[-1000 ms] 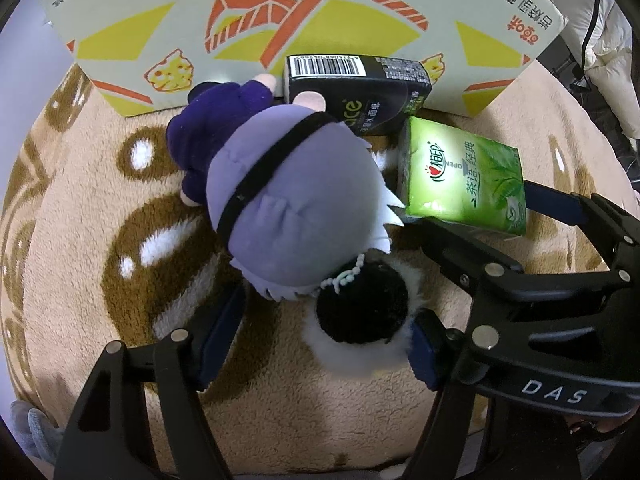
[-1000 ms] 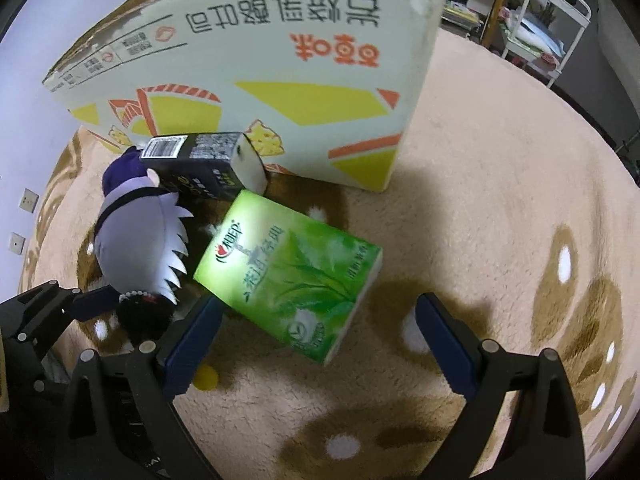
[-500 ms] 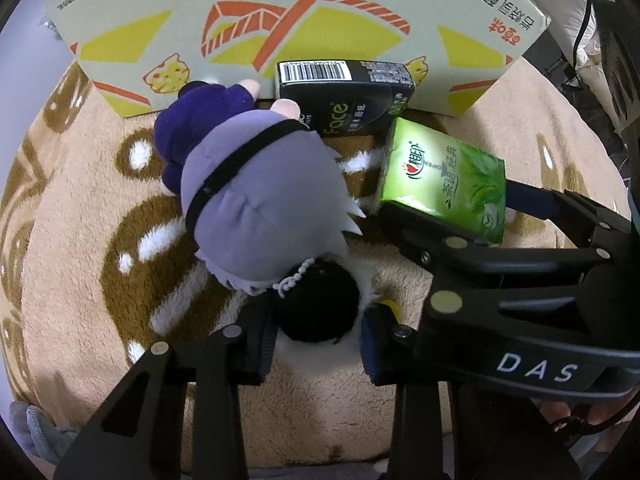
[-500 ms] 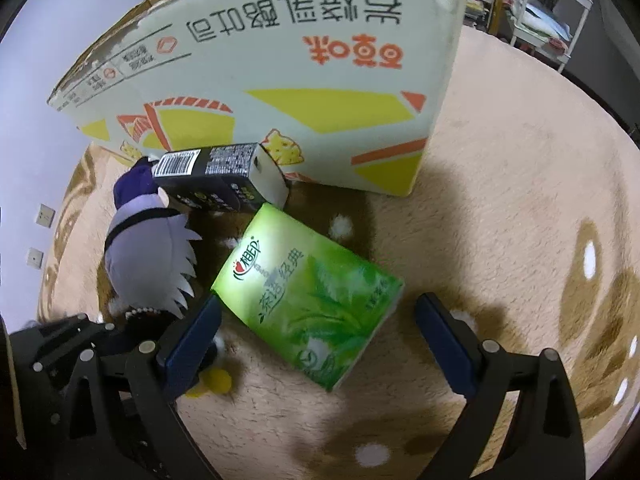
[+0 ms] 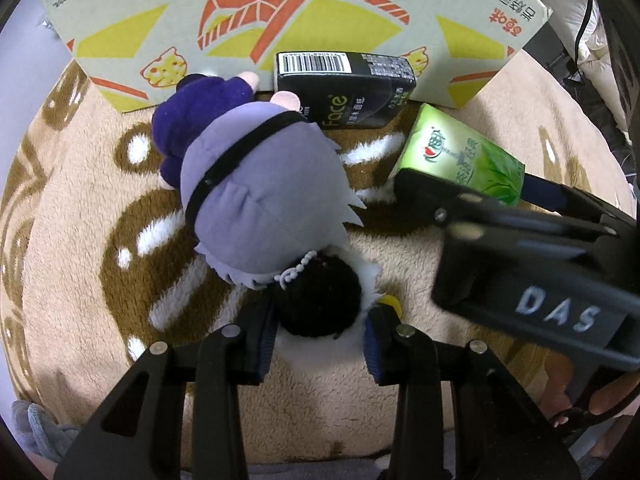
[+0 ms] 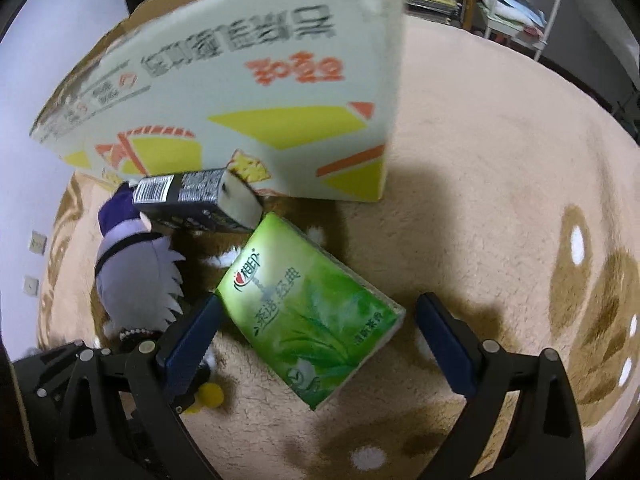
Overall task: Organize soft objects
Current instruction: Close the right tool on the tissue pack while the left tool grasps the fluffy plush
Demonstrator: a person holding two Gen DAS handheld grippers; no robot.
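A purple plush doll [image 5: 256, 200] lies face down on the rug, with a black-and-white furry plush [image 5: 320, 304] at its near end. My left gripper [image 5: 318, 334] is shut on that black furry plush. A green tissue pack [image 6: 308, 316] lies on the rug; it also shows in the left wrist view [image 5: 460, 156]. My right gripper [image 6: 316, 344] is open with its fingers on either side of the green pack, not touching it. A black tissue pack [image 5: 344, 88] leans against the cardboard box [image 5: 280, 12].
The large printed cardboard box [image 6: 248, 92] stands behind the objects. The tan and brown patterned rug [image 6: 500, 200] stretches to the right. A small yellow piece [image 6: 210, 394] lies by the plush. Shelving [image 6: 512, 4] stands far behind.
My left gripper has closed from wide open onto the black furry plush. My right gripper has moved forward around the green tissue pack and stays open.
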